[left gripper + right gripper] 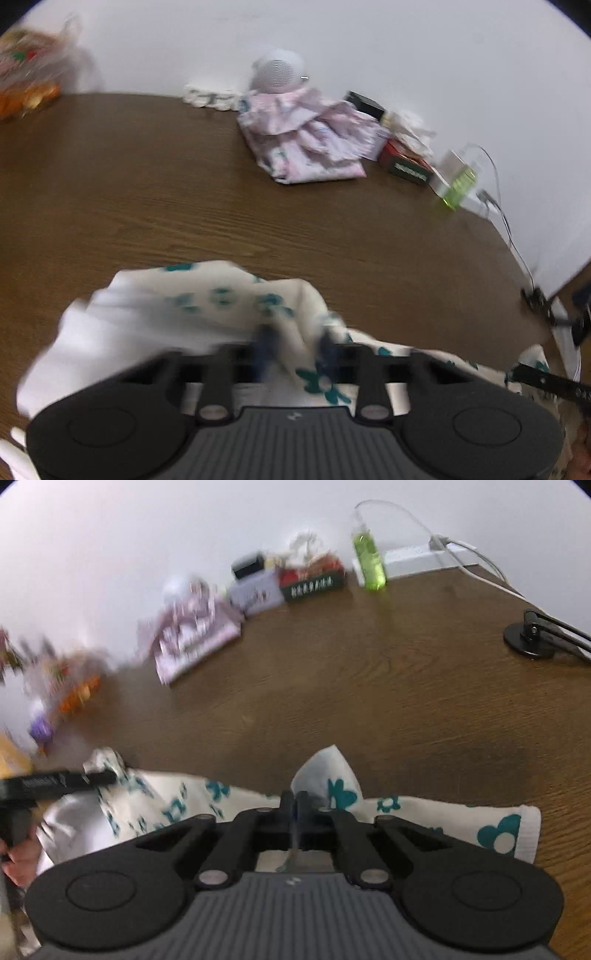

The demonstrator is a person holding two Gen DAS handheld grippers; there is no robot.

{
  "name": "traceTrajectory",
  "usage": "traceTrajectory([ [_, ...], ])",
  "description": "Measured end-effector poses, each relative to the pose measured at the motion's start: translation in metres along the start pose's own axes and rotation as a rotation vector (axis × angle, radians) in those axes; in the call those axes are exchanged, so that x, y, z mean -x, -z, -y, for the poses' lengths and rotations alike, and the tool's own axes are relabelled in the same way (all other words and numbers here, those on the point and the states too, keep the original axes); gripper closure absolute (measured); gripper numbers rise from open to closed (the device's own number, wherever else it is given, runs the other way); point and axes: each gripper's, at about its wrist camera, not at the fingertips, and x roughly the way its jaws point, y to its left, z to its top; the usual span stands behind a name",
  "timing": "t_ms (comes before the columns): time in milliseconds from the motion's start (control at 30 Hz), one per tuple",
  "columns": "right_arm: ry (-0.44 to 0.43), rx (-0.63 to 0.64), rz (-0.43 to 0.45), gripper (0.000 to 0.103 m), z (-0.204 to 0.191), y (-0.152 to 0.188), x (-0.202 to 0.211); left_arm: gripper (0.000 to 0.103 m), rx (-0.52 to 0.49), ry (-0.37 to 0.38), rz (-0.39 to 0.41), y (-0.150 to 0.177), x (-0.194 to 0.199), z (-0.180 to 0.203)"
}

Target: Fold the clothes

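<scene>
A white garment with teal flowers [166, 317] lies bunched at the near edge of the brown table [147, 184]. My left gripper [295, 339] is down in it, and a thick fold sits pinched between its blue-tipped fingers. In the right wrist view the same garment [177, 805] stretches across the front. My right gripper [294, 801] is shut on an upstanding fold of it, the fingers nearly touching. The left gripper's black finger [92, 777] shows at the garment's left end. A folded pink patterned garment [306, 140] rests at the back by the wall.
Along the wall stand a white round speaker [279, 70], a red and green box [406, 166], a bottle of green liquid [369, 561] and a power strip [410, 557] with cables. A black stand base [532, 638] sits far right, a snack bag [26, 81] far left.
</scene>
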Motion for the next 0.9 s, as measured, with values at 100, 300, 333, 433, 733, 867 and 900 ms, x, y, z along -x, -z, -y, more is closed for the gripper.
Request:
traceTrajectory([
  [100,0.040,-0.002,0.094,0.102,0.005,0.003,0.012,0.100,0.047,0.044,0.034,0.008,0.004,-0.013],
  [300,0.109,0.011,0.140,0.102,0.007,0.004,0.013,0.100,0.042,0.045,0.126,0.020,0.038,-0.010],
  [333,0.120,0.020,0.142,0.102,0.006,0.004,0.012,0.100,0.026,0.036,0.137,0.022,0.044,-0.008],
  [433,0.156,0.047,0.146,0.102,0.003,0.004,0.008,0.092,-0.008,-0.002,0.126,0.027,0.046,-0.007],
  [733,0.217,0.201,0.109,0.058,-0.005,0.008,0.031,0.059,-0.229,-0.103,0.137,0.055,0.076,-0.001],
  [867,0.296,0.358,0.064,0.057,-0.011,0.026,0.062,0.053,-0.380,-0.055,0.119,0.083,0.091,0.023],
  [900,0.344,0.405,0.053,0.057,-0.014,0.034,0.065,0.053,-0.410,-0.042,0.114,0.090,0.093,0.030],
])
